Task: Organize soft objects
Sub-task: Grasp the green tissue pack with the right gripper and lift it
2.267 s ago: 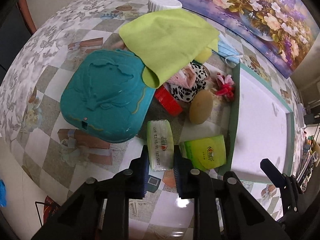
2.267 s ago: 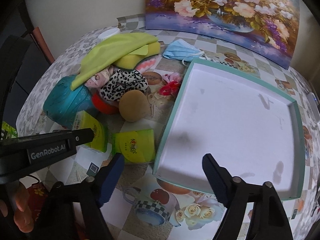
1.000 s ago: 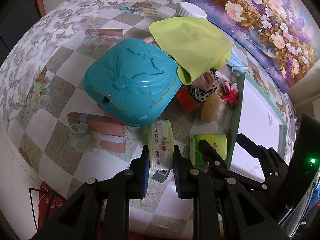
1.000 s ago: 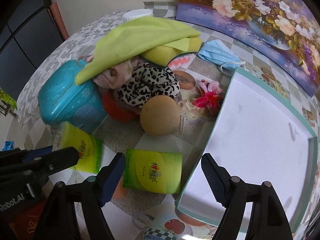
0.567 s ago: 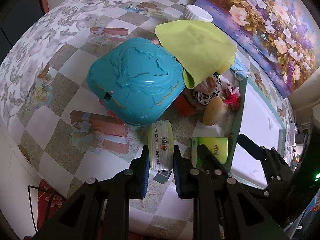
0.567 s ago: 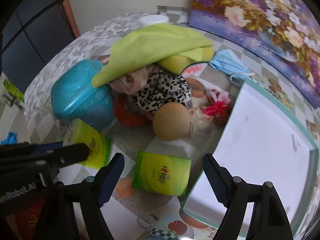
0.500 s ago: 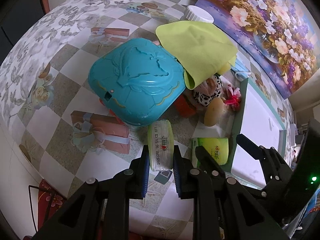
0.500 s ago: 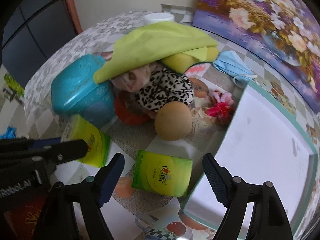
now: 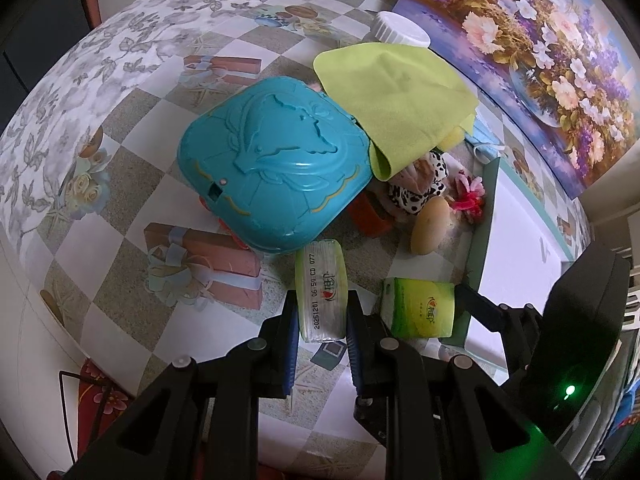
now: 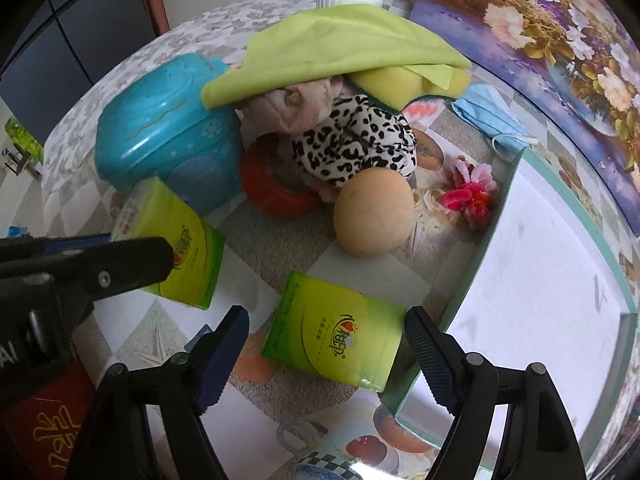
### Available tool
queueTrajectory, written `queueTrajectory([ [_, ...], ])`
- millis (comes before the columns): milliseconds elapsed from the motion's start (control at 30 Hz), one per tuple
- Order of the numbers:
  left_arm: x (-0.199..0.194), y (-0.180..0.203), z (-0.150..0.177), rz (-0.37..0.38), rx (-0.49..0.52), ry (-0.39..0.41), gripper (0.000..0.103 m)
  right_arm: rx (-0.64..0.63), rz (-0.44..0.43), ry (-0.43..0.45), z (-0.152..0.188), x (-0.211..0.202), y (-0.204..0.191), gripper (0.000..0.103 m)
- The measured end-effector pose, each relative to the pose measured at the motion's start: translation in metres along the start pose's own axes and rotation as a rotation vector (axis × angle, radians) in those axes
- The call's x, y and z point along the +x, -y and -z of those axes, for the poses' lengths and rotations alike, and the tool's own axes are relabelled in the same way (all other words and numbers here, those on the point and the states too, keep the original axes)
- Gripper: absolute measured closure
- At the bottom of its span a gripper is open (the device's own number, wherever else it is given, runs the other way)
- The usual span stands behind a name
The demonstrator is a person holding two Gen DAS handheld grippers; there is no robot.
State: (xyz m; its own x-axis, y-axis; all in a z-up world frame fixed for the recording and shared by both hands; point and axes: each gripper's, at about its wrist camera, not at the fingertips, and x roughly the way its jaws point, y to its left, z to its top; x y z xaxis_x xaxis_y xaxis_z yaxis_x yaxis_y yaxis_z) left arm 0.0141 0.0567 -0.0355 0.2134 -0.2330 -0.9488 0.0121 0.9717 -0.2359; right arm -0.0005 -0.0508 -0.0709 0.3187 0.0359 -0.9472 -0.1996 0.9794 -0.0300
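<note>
One tissue pack (image 9: 322, 292) is pinched upright by left gripper (image 9: 321, 334). Right gripper (image 10: 324, 344) is spread over 2nd pack (image 10: 338, 330), flat on bench beside tray (image 10: 486, 240); it should be centred, then lowered & closed gently.

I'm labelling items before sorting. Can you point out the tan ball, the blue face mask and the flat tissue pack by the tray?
tan ball (image 10: 374, 212): right wrist view, its rounded front.
blue face mask (image 10: 486, 112): right wrist view, pleated middle.
flat tissue pack (image 10: 336, 334): right wrist view, printed top face.
</note>
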Motion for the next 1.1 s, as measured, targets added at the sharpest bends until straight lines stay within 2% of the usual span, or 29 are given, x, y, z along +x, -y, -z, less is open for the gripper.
queueTrajectory([
  [67,0.001,0.0,0.0,-0.003,0.001,-0.001,0.081,-0.013,0.009,-0.009,0.003,0.002,-0.006,0.022],
  [100,0.001,0.0,-0.001,-0.005,0.001,-0.003,0.081,-0.018,0.015,-0.012,0.004,0.002,-0.007,0.029],
  [133,0.002,0.001,-0.001,-0.006,0.001,-0.004,0.081,-0.025,0.029,-0.011,0.004,0.002,-0.009,0.03],
  [700,0.001,0.0,-0.002,0.01,0.005,0.0,0.081,0.009,-0.005,-0.003,0.013,-0.023,0.005,0.031],
  [1100,-0.017,0.009,0.001,0.022,0.05,0.058,0.081,0.104,-0.014,0.051,0.018,-0.057,0.029,0.031],
])
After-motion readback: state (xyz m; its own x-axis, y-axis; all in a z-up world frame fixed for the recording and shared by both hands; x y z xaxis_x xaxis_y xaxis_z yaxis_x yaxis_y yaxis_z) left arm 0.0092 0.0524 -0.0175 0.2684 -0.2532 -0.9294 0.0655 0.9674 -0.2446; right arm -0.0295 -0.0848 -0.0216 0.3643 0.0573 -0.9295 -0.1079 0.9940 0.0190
